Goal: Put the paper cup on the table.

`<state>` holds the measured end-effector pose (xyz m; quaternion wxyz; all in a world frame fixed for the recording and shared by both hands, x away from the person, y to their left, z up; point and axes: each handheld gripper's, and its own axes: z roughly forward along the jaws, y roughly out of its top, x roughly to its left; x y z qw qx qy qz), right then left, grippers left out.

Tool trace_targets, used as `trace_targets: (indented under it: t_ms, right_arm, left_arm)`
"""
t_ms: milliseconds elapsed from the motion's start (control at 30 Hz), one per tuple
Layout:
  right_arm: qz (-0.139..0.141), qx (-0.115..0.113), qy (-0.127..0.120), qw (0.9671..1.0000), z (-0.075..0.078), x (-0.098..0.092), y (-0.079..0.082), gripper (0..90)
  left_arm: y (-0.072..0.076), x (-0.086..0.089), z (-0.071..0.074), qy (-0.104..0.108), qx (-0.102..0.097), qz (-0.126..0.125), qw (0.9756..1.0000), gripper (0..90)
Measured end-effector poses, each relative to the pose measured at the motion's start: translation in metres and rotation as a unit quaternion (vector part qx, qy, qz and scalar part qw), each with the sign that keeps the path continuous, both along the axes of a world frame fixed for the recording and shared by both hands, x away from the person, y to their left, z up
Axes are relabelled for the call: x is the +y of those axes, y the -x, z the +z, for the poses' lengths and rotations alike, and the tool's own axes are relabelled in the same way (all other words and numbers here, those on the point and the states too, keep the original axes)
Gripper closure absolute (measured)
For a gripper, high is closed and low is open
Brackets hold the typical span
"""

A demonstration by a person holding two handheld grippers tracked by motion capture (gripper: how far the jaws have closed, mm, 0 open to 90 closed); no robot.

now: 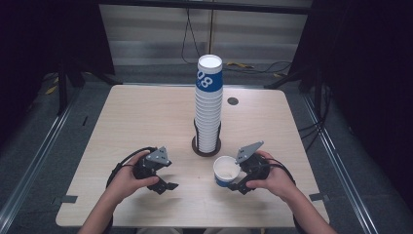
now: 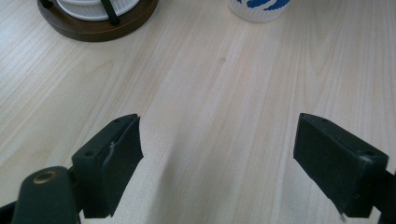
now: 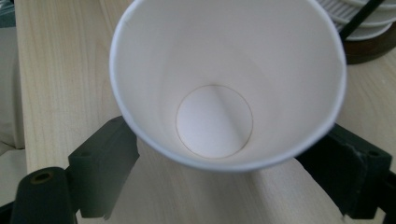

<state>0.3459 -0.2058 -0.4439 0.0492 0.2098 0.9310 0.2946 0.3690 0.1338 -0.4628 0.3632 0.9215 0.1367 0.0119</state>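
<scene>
A single white paper cup (image 1: 224,170) with blue print stands mouth-up just right of the table's middle, near the front. My right gripper (image 1: 232,178) is shut on it; in the right gripper view the two black jaws press the sides of the cup (image 3: 224,93) below its rim, and I look down into its empty white inside. My left gripper (image 1: 165,185) hovers low over the bare wood to the left, open with nothing between its fingers (image 2: 116,154). A tall stack of the same cups (image 1: 209,107) rises from a round dark holder (image 1: 206,150) at the centre.
The light wooden table (image 1: 146,112) has a small dark grommet hole (image 1: 233,101) behind the stack. In the left gripper view the holder's base (image 2: 98,25) and the held cup's bottom (image 2: 259,9) lie ahead. Cables run on the floor beyond the far edge.
</scene>
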Motion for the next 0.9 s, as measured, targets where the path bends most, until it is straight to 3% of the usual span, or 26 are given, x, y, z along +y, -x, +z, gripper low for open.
trace_targets:
  t_ms: [500, 900]
  right_arm:
    - [-0.038, -0.007, -0.024, 0.999, -0.008, -0.029, 0.01, 12.8]
    - [-0.073, -0.015, -0.057, 0.9956, -0.013, -0.05, 0.016, 12.8]
  left_arm:
    - [0.001, 0.001, 0.0, -0.001, 0.0, 0.0, 1.0, 15.1]
    - [0.001, 0.001, -0.002, -0.006, 0.004, 0.0, 1.0, 15.1]
